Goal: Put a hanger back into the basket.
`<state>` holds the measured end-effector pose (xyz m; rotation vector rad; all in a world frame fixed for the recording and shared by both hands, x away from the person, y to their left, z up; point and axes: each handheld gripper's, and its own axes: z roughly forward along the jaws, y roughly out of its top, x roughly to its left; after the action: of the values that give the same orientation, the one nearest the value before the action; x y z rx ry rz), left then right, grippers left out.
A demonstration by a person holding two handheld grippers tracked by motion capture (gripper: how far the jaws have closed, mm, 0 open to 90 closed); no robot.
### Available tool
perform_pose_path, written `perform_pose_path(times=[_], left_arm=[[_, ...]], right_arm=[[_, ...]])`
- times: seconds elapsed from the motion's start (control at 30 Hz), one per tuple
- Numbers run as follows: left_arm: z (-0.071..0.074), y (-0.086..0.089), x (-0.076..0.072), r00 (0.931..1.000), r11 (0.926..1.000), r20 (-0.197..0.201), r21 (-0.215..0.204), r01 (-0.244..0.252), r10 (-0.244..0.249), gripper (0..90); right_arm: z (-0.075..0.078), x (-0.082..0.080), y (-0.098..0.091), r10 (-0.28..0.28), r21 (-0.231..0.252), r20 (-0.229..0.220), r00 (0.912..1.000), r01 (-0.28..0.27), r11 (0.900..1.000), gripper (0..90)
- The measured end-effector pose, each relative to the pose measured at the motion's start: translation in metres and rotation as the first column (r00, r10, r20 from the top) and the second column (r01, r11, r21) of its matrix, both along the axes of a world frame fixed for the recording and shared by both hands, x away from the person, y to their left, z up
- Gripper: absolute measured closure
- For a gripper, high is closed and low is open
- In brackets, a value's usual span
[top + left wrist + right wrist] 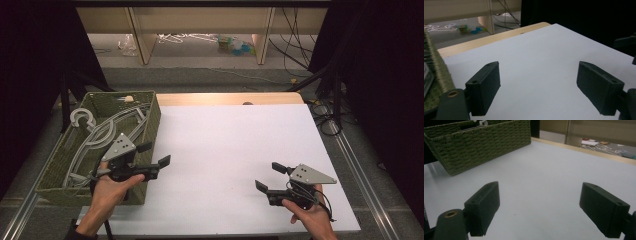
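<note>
Both claws are hovering over the white table [225, 150] with jaws apart and empty: left claw [152, 155] beside the green woven basket [150, 120] holding grey hangers [100, 135], right claw [267, 177] well apart. Likely next: the left claw reaching in for a hanger.

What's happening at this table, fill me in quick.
A person holds a two-jaw gripper in each hand over a white tabletop. The left gripper hovers beside the near right corner of a green woven basket, jaws wide apart and holding nothing. The right gripper sits near the table's front right, also open and holding nothing. Grey plastic clothes hangers lie piled in the basket; neither gripper touches them. Nothing has been picked up yet.
</note>
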<state>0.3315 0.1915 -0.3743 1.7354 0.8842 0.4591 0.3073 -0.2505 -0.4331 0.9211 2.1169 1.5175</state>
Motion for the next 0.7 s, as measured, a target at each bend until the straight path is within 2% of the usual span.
perform_pose_path(times=[0.07,0.2,0.23,0.3,0.43,0.5,0.57,0.6,0.63,0.67,0.7], left_arm=[[-0.002,-0.005,-0.003,0.9999,0.9996,-0.006,-0.026,0.010,-0.010,16.6],[-0.005,-0.014,-0.008,0.9987,0.9979,0.012,-0.040,0.050,-0.049,16.2],[-0.006,-0.015,-0.009,0.9979,0.9976,0.028,-0.034,0.060,-0.059,16.0],[-0.009,-0.020,-0.012,0.9985,0.9978,0.028,-0.045,0.049,-0.048,16.0],[-0.015,-0.028,-0.015,0.9966,0.9974,0.044,-0.014,0.070,-0.070,16.0],[-0.018,-0.031,-0.017,0.9957,0.9971,0.055,-0.006,0.075,-0.075,16.1],[-0.022,-0.033,-0.018,0.9946,0.9975,0.077,0.016,0.069,-0.070,16.3],[-0.024,-0.035,-0.020,0.9952,0.9983,0.080,0.011,0.057,-0.058,16.5],[-0.028,-0.035,-0.021,0.9929,0.9977,0.104,0.040,0.054,-0.058,16.9],[-0.031,-0.036,-0.022,0.9922,0.9967,0.110,0.061,0.053,-0.059,17.3],[-0.034,-0.037,-0.023,0.9935,0.9964,0.091,0.056,0.063,-0.068,17.3]], right_arm=[[0.001,-0.001,0.000,0.001,-0.010,-0.004,1.0000,-0.001,0.9999,17.6],[0.000,0.000,0.000,-0.002,-0.002,-0.001,1.0000,0.002,1.0000,17.6],[0.000,0.000,-0.001,0.000,-0.005,-0.005,1.0000,0.000,1.0000,17.6],[0.000,0.000,-0.001,-0.001,-0.005,-0.008,1.0000,0.001,1.0000,17.6],[0.000,0.000,0.001,0.004,0.011,-0.001,1.0000,-0.004,0.9999,17.6],[0.001,0.000,0.001,0.012,-0.006,-0.008,0.9999,-0.012,0.9999,17.6],[0.001,-0.001,0.001,0.018,-0.006,-0.009,0.9998,-0.018,0.9998,17.5],[0.001,-0.001,0.001,0.017,-0.006,-0.008,0.9998,-0.017,0.9998,17.6],[0.001,-0.001,0.001,0.013,-0.007,-0.007,0.9999,-0.014,0.9999,17.6],[0.001,-0.001,0.001,0.013,-0.007,-0.006,0.9999,-0.013,0.9999,17.6],[0.001,-0.001,0.001,0.015,-0.009,-0.003,0.9999,-0.015,0.9998,17.6]])
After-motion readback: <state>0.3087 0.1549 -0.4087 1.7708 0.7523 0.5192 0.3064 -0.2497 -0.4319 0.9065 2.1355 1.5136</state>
